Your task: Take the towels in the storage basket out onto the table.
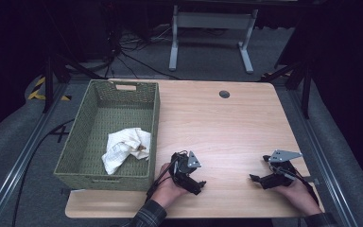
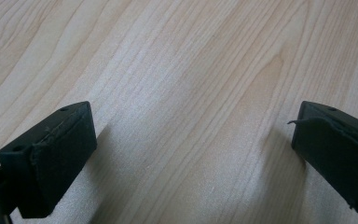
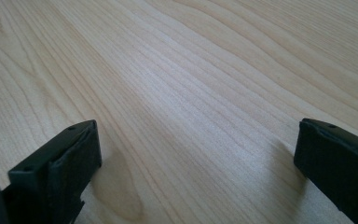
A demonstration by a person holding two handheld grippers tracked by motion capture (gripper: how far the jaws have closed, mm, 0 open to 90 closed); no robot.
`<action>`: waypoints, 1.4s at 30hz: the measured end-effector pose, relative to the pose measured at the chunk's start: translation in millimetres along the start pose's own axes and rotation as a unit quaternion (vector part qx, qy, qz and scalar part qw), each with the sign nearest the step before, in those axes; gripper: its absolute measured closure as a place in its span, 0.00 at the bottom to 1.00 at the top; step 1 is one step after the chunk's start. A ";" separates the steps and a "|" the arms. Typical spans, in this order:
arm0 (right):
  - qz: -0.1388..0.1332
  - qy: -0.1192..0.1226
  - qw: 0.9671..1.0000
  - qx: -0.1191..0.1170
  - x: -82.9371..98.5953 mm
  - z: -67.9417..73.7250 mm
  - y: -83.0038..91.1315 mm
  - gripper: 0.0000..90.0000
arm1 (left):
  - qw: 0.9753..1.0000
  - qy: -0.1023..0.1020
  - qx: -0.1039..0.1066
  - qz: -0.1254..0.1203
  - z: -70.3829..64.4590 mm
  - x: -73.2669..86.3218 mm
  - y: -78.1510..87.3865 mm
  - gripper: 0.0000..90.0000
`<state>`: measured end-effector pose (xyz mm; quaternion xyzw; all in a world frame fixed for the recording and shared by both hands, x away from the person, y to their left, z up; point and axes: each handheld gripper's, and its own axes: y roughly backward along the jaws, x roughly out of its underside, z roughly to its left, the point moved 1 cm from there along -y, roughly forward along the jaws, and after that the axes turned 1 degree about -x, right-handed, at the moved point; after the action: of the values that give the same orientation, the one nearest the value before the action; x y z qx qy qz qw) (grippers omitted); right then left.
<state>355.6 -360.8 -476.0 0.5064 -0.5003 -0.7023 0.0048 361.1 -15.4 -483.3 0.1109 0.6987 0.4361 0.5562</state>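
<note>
A crumpled white cloth (image 1: 125, 147) lies inside the green woven basket (image 1: 84, 123) at the table's left. My left gripper (image 1: 196, 185) rests low on the wooden table (image 1: 217, 123) just right of the basket, held in a hand with a plaid sleeve. It is open, and between its jaws lies bare wood (image 2: 191, 140). My right gripper (image 1: 259, 170) sits near the front right of the table, its jaws pointing left. It is open too, with nothing but wood grain (image 3: 196, 140) between its wide-set jaws.
A round cable hole (image 1: 224, 94) sits near the table's far edge. Beyond the table stand white desk legs (image 1: 174, 42) and loose cables (image 1: 123, 47) on the floor. Metal rails run along both sides of the table.
</note>
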 end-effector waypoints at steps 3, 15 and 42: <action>0.000 0.001 1.000 -0.001 0.0 -0.2 0.1 0.01 | 1.000 0.000 0.000 0.000 0.1 0.0 -0.1 0.00; 0.001 0.001 1.000 -0.001 0.0 -0.3 0.2 0.01 | 1.000 0.008 -0.006 0.022 4.8 -3.4 3.3 0.02; -0.001 0.000 1.000 -0.001 0.3 -0.1 0.1 0.01 | 0.999 0.025 -0.014 0.036 10.2 -16.7 13.3 0.03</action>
<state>355.5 -361.1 -476.1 0.5069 -0.4990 -0.7028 0.0050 371.6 -13.2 -462.2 0.1173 0.7016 0.4679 0.5245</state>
